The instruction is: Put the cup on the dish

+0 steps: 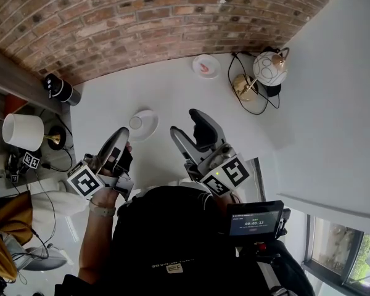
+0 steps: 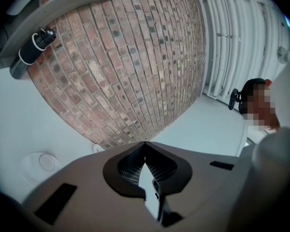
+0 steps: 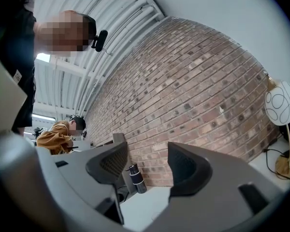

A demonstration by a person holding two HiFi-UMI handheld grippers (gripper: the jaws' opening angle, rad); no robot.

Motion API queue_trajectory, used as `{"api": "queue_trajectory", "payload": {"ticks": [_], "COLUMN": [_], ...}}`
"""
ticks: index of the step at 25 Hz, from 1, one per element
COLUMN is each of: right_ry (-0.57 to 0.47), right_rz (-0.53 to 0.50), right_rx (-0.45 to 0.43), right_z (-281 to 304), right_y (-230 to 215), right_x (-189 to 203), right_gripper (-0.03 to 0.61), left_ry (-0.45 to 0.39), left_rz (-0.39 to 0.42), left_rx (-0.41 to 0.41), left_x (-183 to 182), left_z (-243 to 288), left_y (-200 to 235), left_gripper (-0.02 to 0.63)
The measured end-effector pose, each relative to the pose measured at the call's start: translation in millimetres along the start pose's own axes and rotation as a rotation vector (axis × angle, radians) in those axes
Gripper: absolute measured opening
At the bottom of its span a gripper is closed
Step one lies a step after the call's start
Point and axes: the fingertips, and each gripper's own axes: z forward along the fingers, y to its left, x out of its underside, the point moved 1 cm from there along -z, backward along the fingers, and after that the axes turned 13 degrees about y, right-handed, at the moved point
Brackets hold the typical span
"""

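A small white cup (image 1: pixel 135 123) sits on a white dish (image 1: pixel 150 127) on the white table, just ahead of my left gripper (image 1: pixel 121 134). That gripper is shut with nothing between its jaws. In the left gripper view the shut gripper (image 2: pixel 145 146) aims at the brick wall, with the dish (image 2: pixel 33 167) and the cup (image 2: pixel 47 162) low at the left. My right gripper (image 1: pixel 185 123) is open and empty, to the right of the dish. In the right gripper view that gripper (image 3: pixel 147 153) tilts up at the brick wall, and no cup or dish shows.
A second small dish (image 1: pixel 206 65) with pink on it lies by the brick wall. A globe lamp (image 1: pixel 269 68) with a brass base and cable stands at the back right. A black-and-white bottle (image 1: pixel 61 89) and a white lampshade (image 1: pixel 21 131) stand at the left.
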Motion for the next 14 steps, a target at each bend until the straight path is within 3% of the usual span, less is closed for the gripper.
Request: {"api": "queue_trajectory", "payload": {"ticks": [14], "right_ry": [0.024], "right_rz": [0.017], "right_rx": [0.004], "right_z": [0], "right_y": [-4], "right_x": [7], "right_gripper": [0.267], "left_ry": [-0.007], "left_rz": [-0.027], "left_rx": [-0.037], "left_x": [7], "left_z": [-13], "left_y": [14], "left_gripper": [0.005]}}
